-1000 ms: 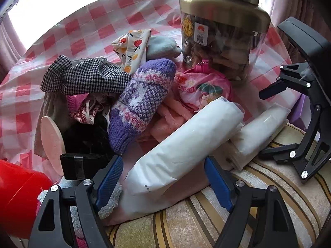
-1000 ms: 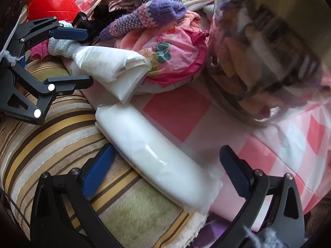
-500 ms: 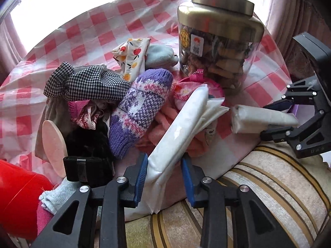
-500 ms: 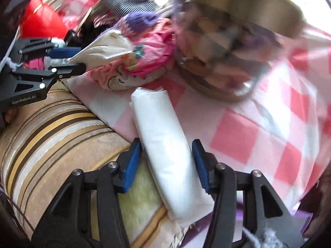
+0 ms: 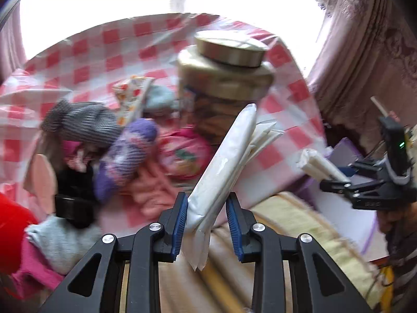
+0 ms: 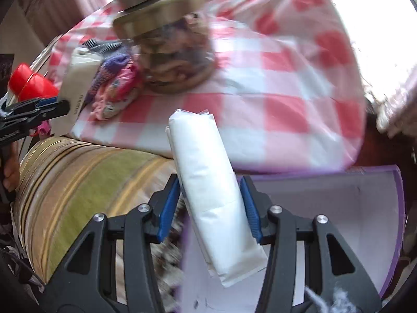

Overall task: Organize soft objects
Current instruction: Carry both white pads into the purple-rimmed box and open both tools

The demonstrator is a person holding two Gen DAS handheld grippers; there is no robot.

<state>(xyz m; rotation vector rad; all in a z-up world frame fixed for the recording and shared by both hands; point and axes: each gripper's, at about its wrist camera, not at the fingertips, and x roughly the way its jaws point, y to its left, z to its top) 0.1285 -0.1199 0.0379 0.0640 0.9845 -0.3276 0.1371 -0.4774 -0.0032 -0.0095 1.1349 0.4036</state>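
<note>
A: White, smooth plastic wrap on both packs. Left gripper [image 5: 207, 223] is clamped on the first white pack [image 5: 224, 167] near its lower end; the pack stands up at a slant, lifted off the pile, its top in front of the jar [image 5: 224, 78].

B: Jaw width?

A: Narrow, pads pressing. The pack is soft and dents where pinched; folded seam edges fan out beside it. Gripping low leaves most of its length free, which I judge eases dropping it end-first into a container.

B: Right side?

A: Right gripper [image 6: 209, 206] is closed on the second white pack [image 6: 211, 187], a plump rolled cylinder, at mid-length, so it balances. It hangs nearer the camera than the jar, over the open purple box [image 6: 365, 198] with a pale interior. Likely the sorting destination.

B: What remains by the jar?

A: Knitted purple sock [image 5: 130, 154], grey ribbed hat [image 5: 83, 125], pink printed fabric [image 5: 182, 151], all heaped to the jar's left on the red-checked cloth [image 5: 104, 52] covering the counter. Jar is rigid, with a metallic lid; it seems not part of the soft sort.
</note>
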